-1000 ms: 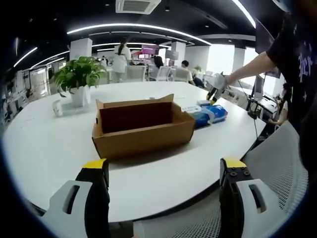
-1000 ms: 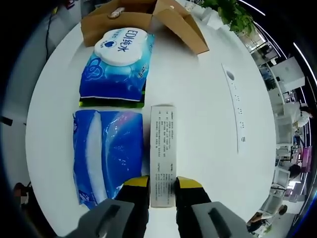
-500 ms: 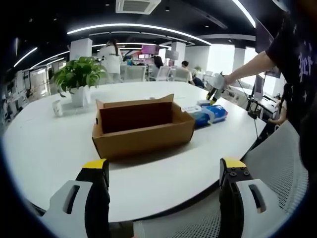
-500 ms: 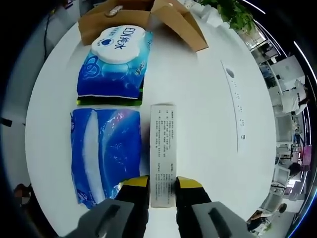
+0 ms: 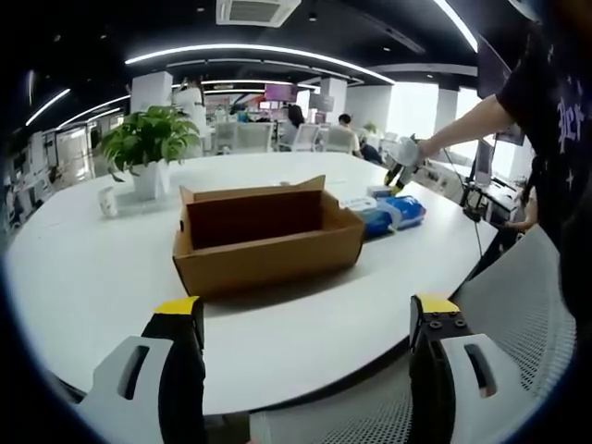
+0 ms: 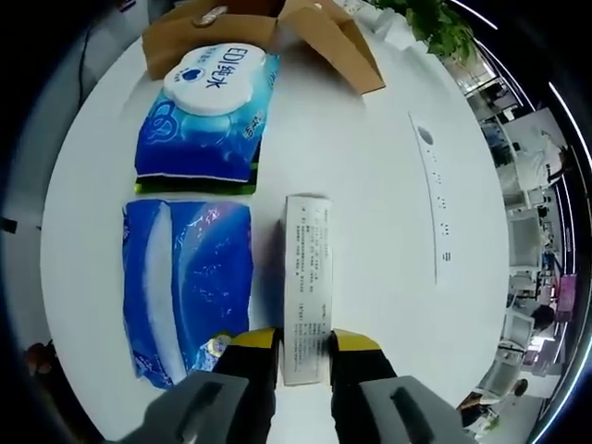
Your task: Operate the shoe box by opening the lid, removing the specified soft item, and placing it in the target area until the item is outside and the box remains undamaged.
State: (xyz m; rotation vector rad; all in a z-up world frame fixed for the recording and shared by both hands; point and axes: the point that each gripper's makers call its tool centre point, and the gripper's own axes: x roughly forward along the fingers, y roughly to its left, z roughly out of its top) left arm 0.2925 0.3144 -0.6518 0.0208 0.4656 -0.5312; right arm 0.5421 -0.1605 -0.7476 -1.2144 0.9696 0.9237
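The brown cardboard shoe box (image 5: 264, 236) stands with its lid up on the white round table (image 5: 83, 277), its inside in shadow. My left gripper (image 5: 305, 319) hovers at the table's near edge, open with nothing between its fingers. My right gripper (image 6: 303, 340) is shut on a narrow white printed carton (image 6: 306, 277) just over the tabletop. To the left of the carton lie a soft blue pack (image 6: 185, 282) and a blue wet-wipes pack (image 6: 205, 120). A corner of the shoe box (image 6: 324, 42) lies beyond them. In the left gripper view, the right gripper (image 5: 400, 176) sits above those blue packs (image 5: 393, 215).
A potted plant (image 5: 146, 139) and a white cup (image 5: 108, 202) stand behind the box. The person's arm (image 5: 462, 125) reaches in from the right over a white mesh chair (image 5: 518, 305). A long grey socket strip (image 6: 430, 199) is set into the table. People are in the office behind.
The right gripper view has shifted slightly, so the blue packs sit further left. The white carton stays in the jaws, now with a wider shadow beside it. The left gripper has not moved.
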